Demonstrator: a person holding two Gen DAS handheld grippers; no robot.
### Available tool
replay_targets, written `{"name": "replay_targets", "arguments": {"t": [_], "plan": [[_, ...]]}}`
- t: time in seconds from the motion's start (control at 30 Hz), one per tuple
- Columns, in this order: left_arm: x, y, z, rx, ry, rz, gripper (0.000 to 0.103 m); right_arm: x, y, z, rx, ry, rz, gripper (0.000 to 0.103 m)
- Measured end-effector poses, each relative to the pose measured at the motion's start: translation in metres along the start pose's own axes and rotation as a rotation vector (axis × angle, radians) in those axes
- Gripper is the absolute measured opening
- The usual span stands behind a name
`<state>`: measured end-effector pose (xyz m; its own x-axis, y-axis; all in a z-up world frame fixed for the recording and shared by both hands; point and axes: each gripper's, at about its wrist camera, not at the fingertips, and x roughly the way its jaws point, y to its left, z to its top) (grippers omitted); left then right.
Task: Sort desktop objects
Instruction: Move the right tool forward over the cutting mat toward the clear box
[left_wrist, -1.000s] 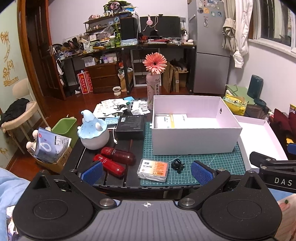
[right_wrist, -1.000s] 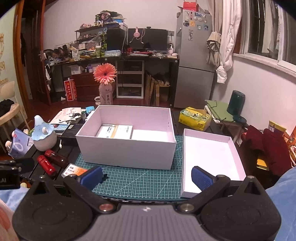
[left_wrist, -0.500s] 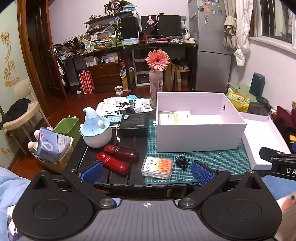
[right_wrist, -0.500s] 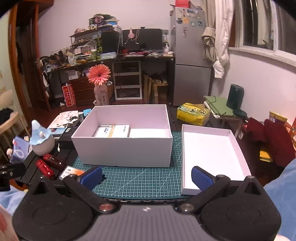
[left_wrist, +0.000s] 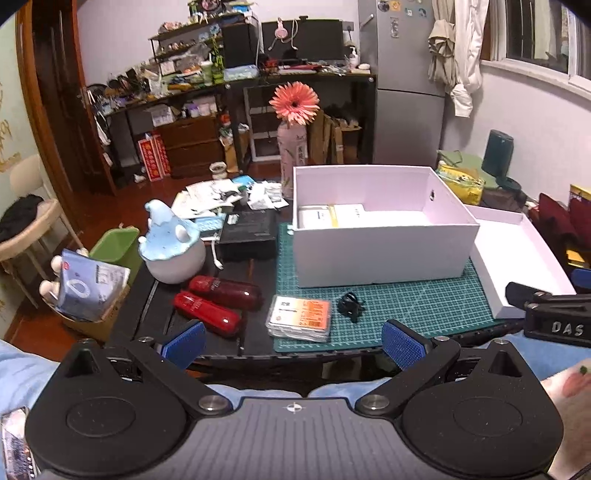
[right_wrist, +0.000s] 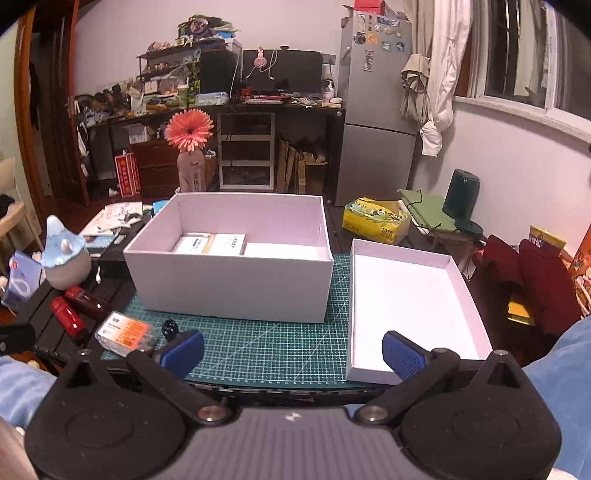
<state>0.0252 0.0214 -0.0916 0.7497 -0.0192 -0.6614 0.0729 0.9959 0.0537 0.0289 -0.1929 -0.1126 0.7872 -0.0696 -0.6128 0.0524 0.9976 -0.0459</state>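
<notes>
With your left gripper (left_wrist: 291, 341) and right gripper (right_wrist: 291, 349) both spread wide and empty, the orange-labelled packet (left_wrist: 300, 318) lies just ahead of the left one: drop squarely over its edges before lifting toward the white box (left_wrist: 376, 254) beyond.
</notes>
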Motion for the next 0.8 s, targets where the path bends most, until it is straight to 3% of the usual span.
{"name": "replay_targets", "arguments": {"t": [0.23, 0.4, 0.6, 0.8], "plan": [[0.002, -0.003, -0.003, 0.006, -0.015, 0.007, 0.103, 0.006, 0.001, -0.006, 0.001, -0.004, -0.019, 0.103], [0.006, -0.002, -0.004, -0.023, 0.012, -0.040, 0.103, 0.012, 0.002, -0.010, 0.004, 0.030, -0.007, 0.103], [0.012, -0.004, -0.008, -0.015, 0.012, -0.016, 0.103, 0.014, 0.000, -0.016, 0.036, 0.031, 0.026, 0.103], [0.015, -0.005, -0.012, -0.011, 0.014, -0.046, 0.103, 0.018, 0.000, -0.019, 0.037, 0.061, 0.034, 0.103]]}}
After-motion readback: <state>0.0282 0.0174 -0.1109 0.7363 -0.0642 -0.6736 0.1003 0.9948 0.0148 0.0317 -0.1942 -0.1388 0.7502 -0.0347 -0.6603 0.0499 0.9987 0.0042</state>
